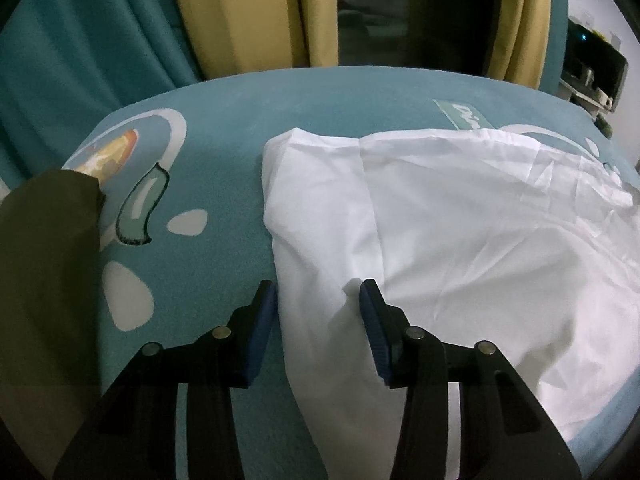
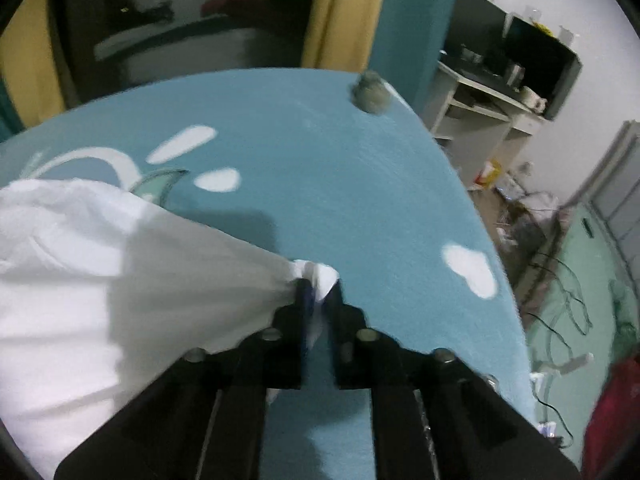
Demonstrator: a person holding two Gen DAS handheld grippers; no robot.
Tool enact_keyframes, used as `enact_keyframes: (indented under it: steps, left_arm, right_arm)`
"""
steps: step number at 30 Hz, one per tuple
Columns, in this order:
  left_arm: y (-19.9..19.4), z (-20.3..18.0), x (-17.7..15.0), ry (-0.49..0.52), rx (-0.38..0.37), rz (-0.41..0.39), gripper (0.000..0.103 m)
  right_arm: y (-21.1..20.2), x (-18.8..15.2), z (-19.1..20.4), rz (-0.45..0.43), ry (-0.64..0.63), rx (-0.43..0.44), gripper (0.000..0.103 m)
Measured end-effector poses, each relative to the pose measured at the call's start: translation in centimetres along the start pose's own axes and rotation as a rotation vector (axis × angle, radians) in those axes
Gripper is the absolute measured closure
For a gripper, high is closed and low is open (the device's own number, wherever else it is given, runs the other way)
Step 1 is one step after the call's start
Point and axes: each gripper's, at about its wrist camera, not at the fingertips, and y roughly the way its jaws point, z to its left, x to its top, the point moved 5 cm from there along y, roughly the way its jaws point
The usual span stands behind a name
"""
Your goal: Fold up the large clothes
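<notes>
- Teal bedding (image 1: 224,248) printed with white splashes and cartoon shapes covers a bed; teal and yellow curtains (image 1: 256,12) hang beyond it at 12 o'clock.
- In the left wrist view a white garment (image 1: 460,216) lies spread and creased across the bed from the centre out toward 3 o'clock, with one layer folded over along its left side.
- Left claw (image 1: 318,292) stands part open, its blue pads either side of the garment's left edge; the cloth runs between the fingers, and neither pad visibly presses on it.
- A dark olive sleeve (image 1: 44,280) lies at 9 o'clock in that view.
- Right claw (image 2: 320,292) is closed on a bunched corner of the white garment (image 2: 132,264), the cloth drawn taut from it toward 9 o'clock.
- A small grey fuzzy object (image 2: 370,92) sits near the bed's far edge at 1 o'clock.
- Cluttered floor, cables and a white shelf unit (image 2: 480,116) lie past the bed at 3 o'clock.
</notes>
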Motion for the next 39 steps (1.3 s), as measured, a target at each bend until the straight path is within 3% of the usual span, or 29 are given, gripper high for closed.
enact_keyframes:
  steps: [2, 4, 7, 12, 13, 15, 18, 21, 29, 31, 33, 37, 39]
  left_arm:
    - [-0.4, -0.1, -0.1, -0.01, 0.0, -0.005, 0.056]
    - [-1.1, -0.5, -0.2, -0.011, -0.041, -0.026, 0.056]
    - [-1.9, -1.1, -0.5, 0.01, -0.06, -0.038, 0.056]
    - [-1.5, -1.0, -2.3, 0.019, -0.071, -0.007, 0.057]
    - [-1.7, -1.0, -2.5, 0.029, -0.068, -0.019, 0.063]
    - [-2.0, -1.4, -2.8, 0.057, -0.079, -0.023, 0.1]
    - [-2.4, -1.5, -3.3, 0.069, -0.076, -0.027, 0.101]
    - [-3.2, -1.1, -3.8, 0.056, -0.074, -0.039, 0.101]
    - [-4.3, -0.1, -5.4, 0.003, -0.122, -0.019, 0.099]
    - [-4.8, 0.2, -5.4, -0.005, -0.101, -0.029, 0.091]
    - [-5.7, 0.5, -4.8, -0.014, -0.071, -0.061, 0.064]
    - [-8.6, -0.3, -2.7, -0.018, -0.097, -0.162, 0.06]
    - [-10.0, -2.0, -1.4, 0.012, -0.119, -0.22, 0.058]
  right_arm:
    - [-1.0, -0.7, -0.5, -0.009, 0.016, -0.047, 0.063]
    - [-2.3, -1.1, -0.6, -0.029, 0.038, -0.04, 0.058]
    - [-5.2, -2.0, 0.4, -0.078, 0.057, 0.015, 0.056]
    - [-8.6, -4.6, 4.9, -0.111, 0.051, 0.208, 0.056]
    - [-8.7, -5.4, 5.9, -0.103, 0.043, 0.229, 0.056]
    - [-8.8, -7.2, 7.3, -0.084, 0.038, 0.251, 0.056]
    - [-8.2, -10.0, 8.1, -0.054, 0.047, 0.23, 0.056]
    - [-8.8, -11.5, 8.1, -0.1, 0.02, 0.162, 0.06]
    - [-9.1, -12.3, 6.4, -0.071, 0.079, 0.146, 0.06]
    - [-9.7, -12.5, 6.1, -0.076, 0.098, 0.153, 0.059]
    - [-10.4, -12.7, 5.8, -0.093, 0.118, 0.151, 0.057]
    - [-11.0, -13.3, 4.5, -0.117, 0.202, 0.146, 0.037]
    - [-10.9, -13.9, 3.9, -0.123, 0.253, 0.17, 0.033]
